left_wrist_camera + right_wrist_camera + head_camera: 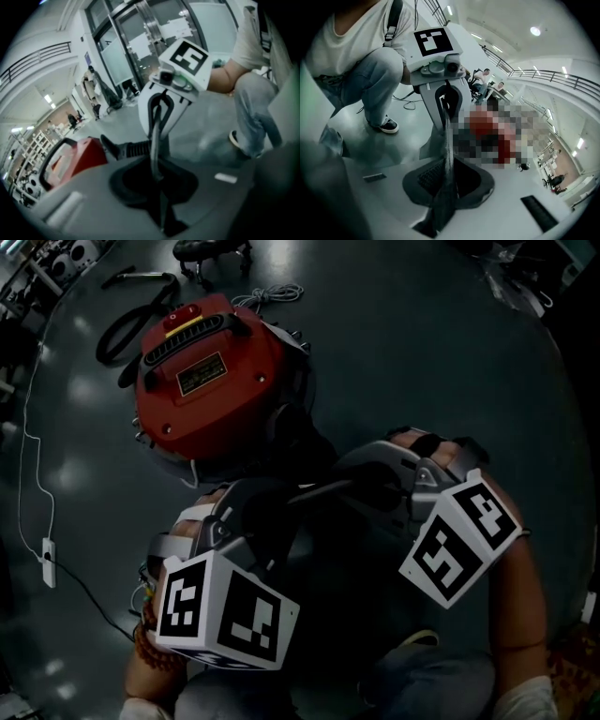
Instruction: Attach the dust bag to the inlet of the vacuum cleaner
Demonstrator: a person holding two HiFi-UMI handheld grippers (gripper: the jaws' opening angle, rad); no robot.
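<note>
The red vacuum cleaner stands on the dark floor at the upper left, and it shows again in the left gripper view. A dark dust bag hangs stretched between my two grippers, just below the vacuum. My left gripper is shut on one edge of it, and my right gripper is shut on the opposite edge. In each gripper view the bag's fabric runs as a thin taut strip from my own jaws to the facing gripper. The bag's opening is hidden.
A black hose lies left of the vacuum, with a coiled cable behind it. A white cord with a plug block runs along the left floor. The person's bent legs and a shoe are close behind the grippers.
</note>
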